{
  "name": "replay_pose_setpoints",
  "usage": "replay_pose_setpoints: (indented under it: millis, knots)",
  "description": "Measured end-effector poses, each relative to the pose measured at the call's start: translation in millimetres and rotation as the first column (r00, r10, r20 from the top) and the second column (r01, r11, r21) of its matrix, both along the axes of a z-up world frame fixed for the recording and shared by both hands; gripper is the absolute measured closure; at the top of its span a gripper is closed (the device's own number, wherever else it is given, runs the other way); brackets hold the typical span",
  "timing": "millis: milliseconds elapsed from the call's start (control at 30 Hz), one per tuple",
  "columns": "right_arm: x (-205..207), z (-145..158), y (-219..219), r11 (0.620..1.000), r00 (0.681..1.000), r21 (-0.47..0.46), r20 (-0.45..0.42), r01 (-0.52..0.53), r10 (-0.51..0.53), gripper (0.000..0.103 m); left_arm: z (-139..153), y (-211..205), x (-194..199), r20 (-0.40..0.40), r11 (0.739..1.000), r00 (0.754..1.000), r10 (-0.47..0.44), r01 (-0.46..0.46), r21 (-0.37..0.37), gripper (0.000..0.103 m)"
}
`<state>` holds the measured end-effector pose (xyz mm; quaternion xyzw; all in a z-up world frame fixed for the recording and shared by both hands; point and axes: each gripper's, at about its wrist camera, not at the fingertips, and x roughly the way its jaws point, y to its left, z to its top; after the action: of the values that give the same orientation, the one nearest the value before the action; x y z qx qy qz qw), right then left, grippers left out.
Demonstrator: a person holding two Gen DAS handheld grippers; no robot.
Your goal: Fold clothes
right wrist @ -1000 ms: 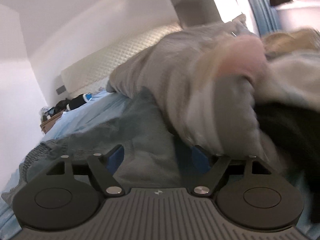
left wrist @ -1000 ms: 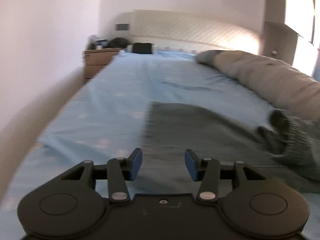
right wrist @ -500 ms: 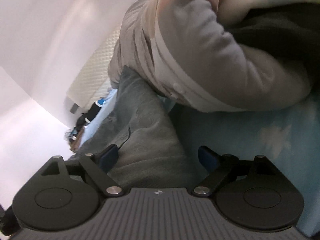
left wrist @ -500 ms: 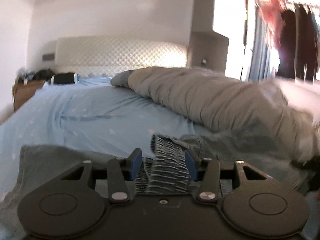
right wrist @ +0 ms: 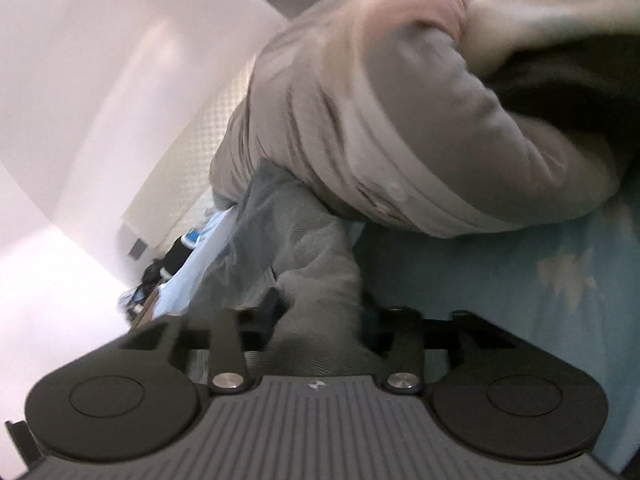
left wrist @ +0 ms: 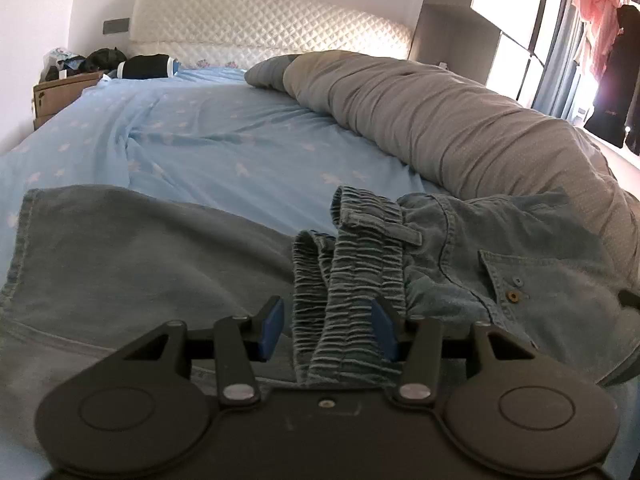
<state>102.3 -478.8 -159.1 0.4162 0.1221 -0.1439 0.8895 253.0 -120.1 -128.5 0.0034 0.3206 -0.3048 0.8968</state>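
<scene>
Grey-green denim trousers (left wrist: 140, 248) lie spread on the blue starred bed sheet (left wrist: 220, 140). Their gathered elastic waistband (left wrist: 360, 248) runs between the blue pads of my left gripper (left wrist: 328, 330); the right pad touches it and a small gap shows at the left pad, so this gripper is open. A back pocket with a button (left wrist: 512, 296) lies to the right. In the blurred right wrist view, the jaws of my right gripper (right wrist: 322, 310) are closing on a fold of the trousers (right wrist: 288, 232), which fills the gap between the pads.
A long rolled grey duvet (left wrist: 440, 120) lies along the bed's right side, against the trousers, and looms over the right gripper as duvet (right wrist: 360, 120). A quilted headboard (left wrist: 260, 20) and a wooden nightstand (left wrist: 56, 92) stand at the far end. Clothes (left wrist: 600, 20) hang by the window.
The left view swung right from the trouser leg to the waistband, which came between its fingers. The right gripper rolled, and its wide jaws narrowed onto the cloth fold.
</scene>
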Motion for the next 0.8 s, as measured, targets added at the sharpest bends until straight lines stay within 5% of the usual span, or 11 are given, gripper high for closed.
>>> replay_pose_setpoints:
  millis: [233, 433, 567, 800]
  knots:
    - [14, 80, 59, 0.967, 0.994, -0.253, 0.098, -0.021, 0.047, 0.079, 24, 26, -11, 0.077, 1.000, 0.997, 0.023, -0.023, -0.002, 0.059]
    - [51, 140, 122, 0.854, 0.977, -0.513, 0.122, -0.091, 0.178, 0.080, 44, 73, -14, 0.089, 0.990, 0.988, 0.129, -0.123, -0.070, 0.059]
    - [72, 155, 156, 0.768, 0.966, -0.632, 0.117, -0.106, 0.229, 0.081, 50, 115, -16, 0.042, 0.968, 0.975, 0.217, -0.209, -0.139, 0.059]
    - [105, 155, 210, 0.667, 0.938, -0.724, 0.079, -0.178, 0.336, 0.082, 63, 155, -9, 0.077, 0.944, 0.950, 0.302, -0.287, -0.162, 0.059]
